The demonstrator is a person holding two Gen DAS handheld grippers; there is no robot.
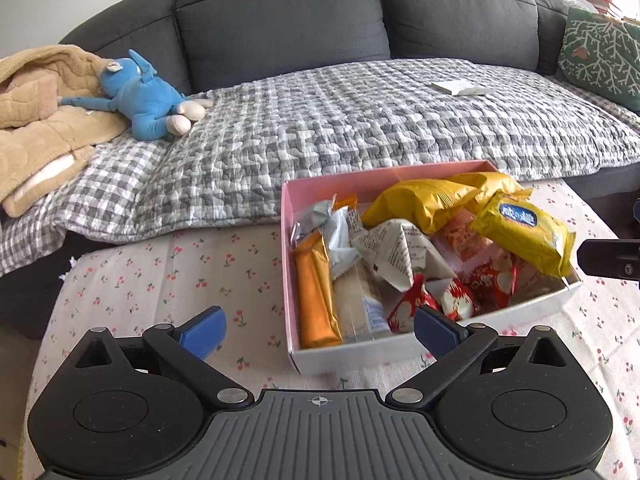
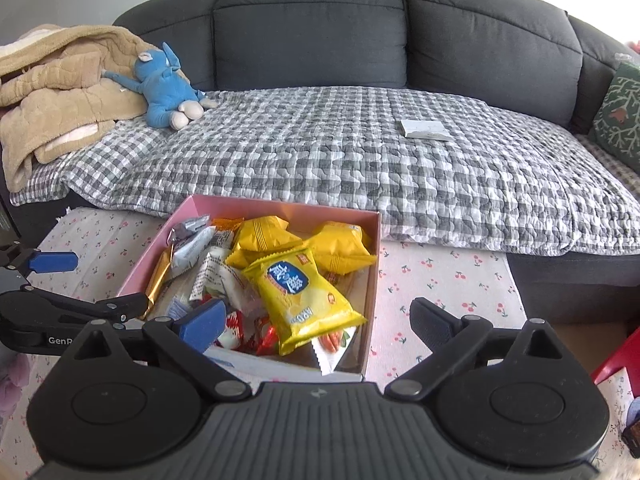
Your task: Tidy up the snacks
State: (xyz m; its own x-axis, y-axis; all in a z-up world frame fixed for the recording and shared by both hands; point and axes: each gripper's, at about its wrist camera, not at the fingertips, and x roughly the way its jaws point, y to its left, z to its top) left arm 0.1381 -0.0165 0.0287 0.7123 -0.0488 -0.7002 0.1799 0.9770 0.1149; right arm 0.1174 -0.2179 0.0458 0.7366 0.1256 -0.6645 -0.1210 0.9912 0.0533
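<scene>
My left gripper (image 1: pixel 318 334) stands wide, its blue-padded fingers (image 1: pixel 204 332) spread with nothing between them but the near left corner of the box and bare cloth; neither pad presses on anything. My right gripper (image 2: pixel 318 326) is just as wide and holds nothing, and its left pad hangs over the near edge of the box while its right finger (image 2: pixel 430 326) is above the tablecloth beside the box. In the right wrist view my left gripper shows at the left edge, beside the box.

The shallow pink cardboard box (image 1: pixel 289 240) sits on a white tablecloth printed with small red cherries (image 1: pixel 160 276), close in front of both grippers. The snacks are all inside it: a yellow biscuit packet with a blue label (image 2: pixel 298 292) lies on top toward the right side, two puffy plain yellow packets (image 2: pixel 344 246) lie behind it against the far wall, a long orange wrapped bar (image 1: pixel 316 296) lies along the left wall, and white and silver wrappers (image 1: pixel 340 236) are heaped in the middle. Small red-and-white sweets (image 1: pixel 456 300) fill the near part.

Beyond the table is a dark grey fabric sofa (image 2: pixel 308 28) with a grey-and-white checked quilt (image 2: pixel 320 152) over its seat. On the quilt lie a blue plush toy (image 2: pixel 166 88), a crumpled beige blanket (image 2: pixel 56 92) and a small white booklet (image 2: pixel 424 128). A green cushion with a white branch pattern (image 1: pixel 600 52) leans at the sofa's right end.
</scene>
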